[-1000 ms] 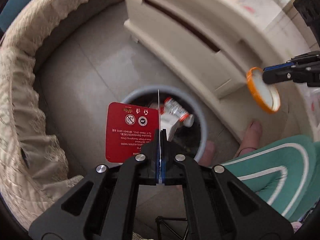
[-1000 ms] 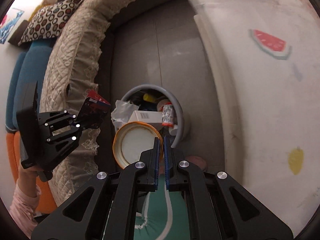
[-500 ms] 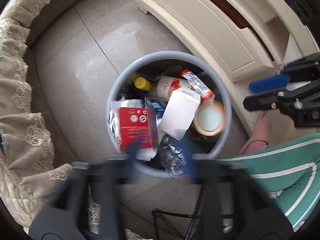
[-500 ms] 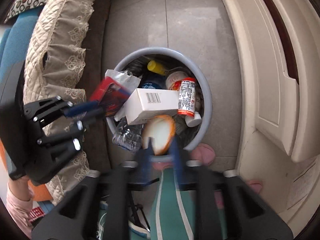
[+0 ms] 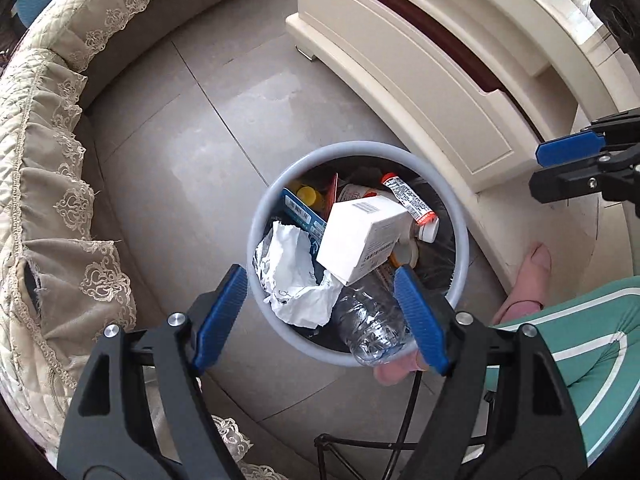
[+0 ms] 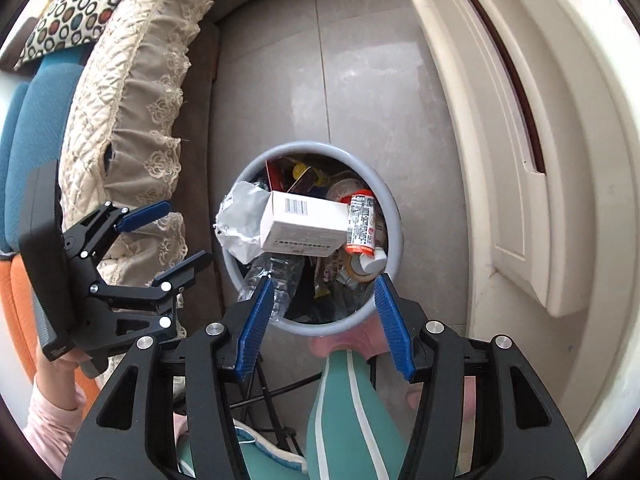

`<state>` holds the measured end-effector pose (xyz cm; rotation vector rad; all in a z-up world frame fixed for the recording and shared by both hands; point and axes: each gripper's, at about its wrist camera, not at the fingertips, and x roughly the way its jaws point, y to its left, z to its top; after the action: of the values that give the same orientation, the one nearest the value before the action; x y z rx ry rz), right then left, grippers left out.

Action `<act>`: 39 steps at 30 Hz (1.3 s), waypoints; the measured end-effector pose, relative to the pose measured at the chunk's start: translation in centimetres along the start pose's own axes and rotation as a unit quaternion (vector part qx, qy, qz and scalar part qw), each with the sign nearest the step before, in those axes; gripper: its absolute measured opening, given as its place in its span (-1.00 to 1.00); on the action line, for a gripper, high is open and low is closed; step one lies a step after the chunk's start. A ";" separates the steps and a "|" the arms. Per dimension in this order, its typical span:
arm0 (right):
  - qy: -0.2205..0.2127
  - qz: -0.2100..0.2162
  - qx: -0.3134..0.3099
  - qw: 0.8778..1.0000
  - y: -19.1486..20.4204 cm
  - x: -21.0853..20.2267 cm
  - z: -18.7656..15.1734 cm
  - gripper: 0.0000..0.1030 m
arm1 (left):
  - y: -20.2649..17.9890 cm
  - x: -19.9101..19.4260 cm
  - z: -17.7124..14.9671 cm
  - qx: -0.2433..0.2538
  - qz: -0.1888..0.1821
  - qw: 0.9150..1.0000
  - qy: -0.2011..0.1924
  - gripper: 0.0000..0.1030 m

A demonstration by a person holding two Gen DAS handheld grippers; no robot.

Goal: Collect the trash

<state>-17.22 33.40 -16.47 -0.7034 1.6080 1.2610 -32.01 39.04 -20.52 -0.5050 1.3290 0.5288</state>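
A grey-blue round bin (image 5: 264, 208) (image 6: 394, 216) stands on the tiled floor, full of trash. In it lie a white box (image 5: 360, 236) (image 6: 304, 224), crumpled paper (image 5: 292, 276) (image 6: 240, 216), a clear plastic bottle (image 5: 368, 324) (image 6: 276, 276) and a red-labelled bottle (image 5: 412, 200) (image 6: 360, 220). A red card (image 5: 333, 192) stands on edge at the bin's far side. My left gripper (image 5: 320, 280) hangs open and empty above the bin's near rim. My right gripper (image 6: 324, 282) hovers over the near rim too, its jaws opening with nothing held between them.
A sofa with a lace-trimmed cover (image 5: 52, 200) (image 6: 132, 92) curves along the left. A cream cabinet (image 5: 440, 92) (image 6: 520, 160) stands right of the bin. A person's green-trousered leg (image 5: 580, 320) and pink slipper (image 5: 528, 276) are close to the bin. A black wire stand (image 5: 380, 448) is below.
Both grippers went from shut to open. The red card left my left gripper and the orange-rimmed lid left my right one; both dropped into the bin. Both grippers sank closer to it.
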 end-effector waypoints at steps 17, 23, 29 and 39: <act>-0.117 0.050 0.003 0.992 -1.7 -11.1 -4.1 0.05 | -4.6 -9.9 2.1 0.044 0.028 0.991 -0.121 0.63; -0.179 0.029 0.039 0.983 -5.4 -16.7 -7.6 0.10 | -9.1 -13.7 4.3 0.089 0.028 0.979 -0.180 0.65; -0.238 0.017 0.087 0.967 -9.5 -21.4 -11.9 0.29 | -14.0 -15.9 6.6 0.134 0.008 0.968 -0.212 0.66; -0.332 -0.021 0.189 0.924 -16.4 -28.2 -21.3 0.48 | -23.9 -18.6 9.2 0.205 -0.046 0.943 -0.259 0.72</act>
<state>1.10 5.23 3.17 -0.0420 1.1977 0.9675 -13.01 24.78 0.35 -0.0674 0.8672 0.2663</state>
